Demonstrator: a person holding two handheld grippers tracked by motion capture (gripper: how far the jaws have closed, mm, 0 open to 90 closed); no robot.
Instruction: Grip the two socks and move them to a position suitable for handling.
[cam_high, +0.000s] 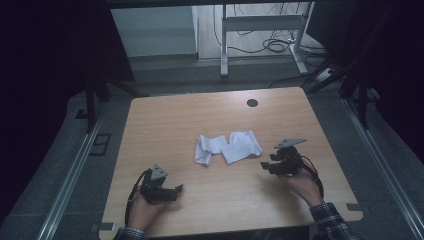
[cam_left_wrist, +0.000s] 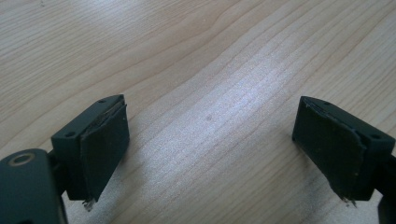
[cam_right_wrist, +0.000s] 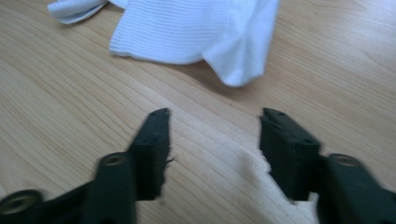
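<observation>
High view: a crumpled white knitted cloth strip is being observed lying at the centre of the light wooden table, its long axis running from eight to two o'clock. The right gripper is being held just off its four o'clock end, the left gripper well apart at seven o'clock.

Left gripper view: jaws are being held spread over bare wood.

Right gripper view: jaws are standing partly spread, nothing between them; the cloth is lying at twelve o'clock. It is judged light, limp and non-fragile; the nearest folded corner is being recommended for pinching.

I could read no text, label, brand, number or sign anywhere on what I saw from my station at that moment.
</observation>
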